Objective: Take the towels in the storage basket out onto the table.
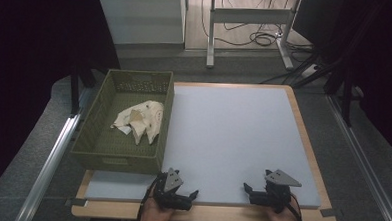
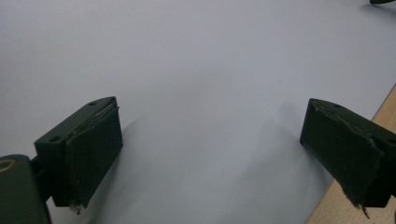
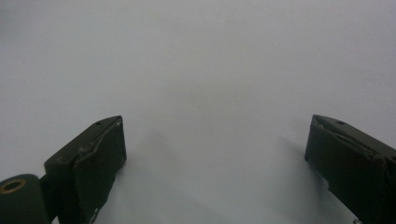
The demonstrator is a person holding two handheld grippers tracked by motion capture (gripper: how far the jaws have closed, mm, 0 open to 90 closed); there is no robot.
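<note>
**Near the front edge, both grippers wait empty while the cloth sits in the basket**

Along the front edge of the desk, the left gripper [image 1: 184, 194] and the right gripper [image 1: 256, 189] rest low over the pale grey mat [image 1: 233, 137], each held in a hand that comes in from below. Both have their jaws spread wide with nothing between them; each gripper view shows bare mat between its two black jaws. The crumpled cream cloth [image 1: 141, 119] lies well apart from them, inside the green woven basket [image 1: 113, 156] at the left side of the desk, roughly in the middle of the basket's floor.

What could go wrong, as I judge it: the cloth is bunched and soft, so a pinch may take only one loose fold and the rest would trail or drop back. The basket's walls stand up around it, so a gripper coming in low from the front could knock the near wall and shove the basket, which sits at the left edge of the desk. The left gripper is the nearer one; a reach by the right would have to cross the mat.

The mat covers most of the wooden desktop [image 1: 310, 145], leaving a thin strip of wood at the right and front edges. Grey carpet lies around the desk, dark curtains hang at both sides, and beyond stand the legs of a white table [image 1: 211, 36] with cables [image 1: 259, 38] on the floor.
</note>
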